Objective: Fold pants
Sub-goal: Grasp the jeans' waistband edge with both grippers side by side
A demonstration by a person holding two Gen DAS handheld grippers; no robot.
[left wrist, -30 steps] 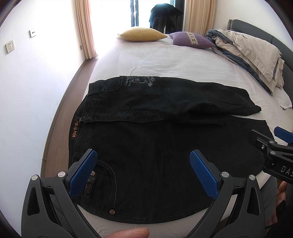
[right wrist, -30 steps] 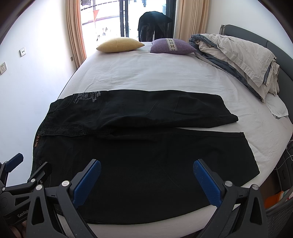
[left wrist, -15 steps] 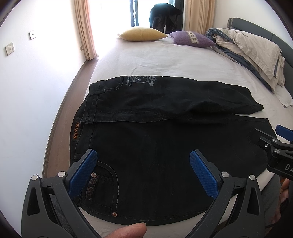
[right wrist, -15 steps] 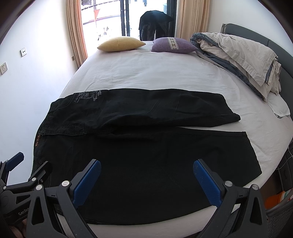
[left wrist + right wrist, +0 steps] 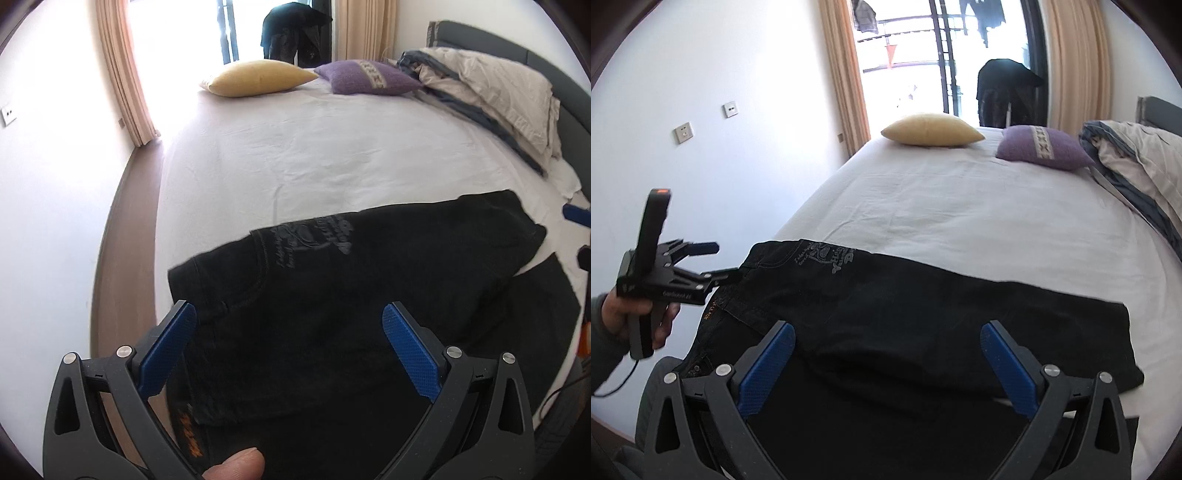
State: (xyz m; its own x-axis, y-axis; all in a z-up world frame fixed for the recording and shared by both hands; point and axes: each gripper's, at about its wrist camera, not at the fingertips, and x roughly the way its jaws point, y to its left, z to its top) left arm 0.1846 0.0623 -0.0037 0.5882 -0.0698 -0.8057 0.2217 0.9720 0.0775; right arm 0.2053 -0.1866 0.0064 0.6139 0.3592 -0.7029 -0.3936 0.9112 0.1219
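Left wrist: pants (image 5: 332,314) hem cut off | left gripper (image 5: 288,332) spread | right gripper (image 5: 886,350) spread

Pants (image 5: 369,295) lower edge cut off; waistband label (image 5: 186,430) blurred.

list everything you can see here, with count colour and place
pants: 1, black, flat across near end of bed
bed: 1, white sheet
yellow pillow: 1, far end of bed
purple pillow: 1, right of yellow pillow
bedding pile: 1, beige and blue-grey, right side by headboard
curtains: 2, tan, flanking window
wall sockets: 2, white, left wall
left gripper: 1, black with blue pads, open over waistband
right gripper: 1, same, open over legs
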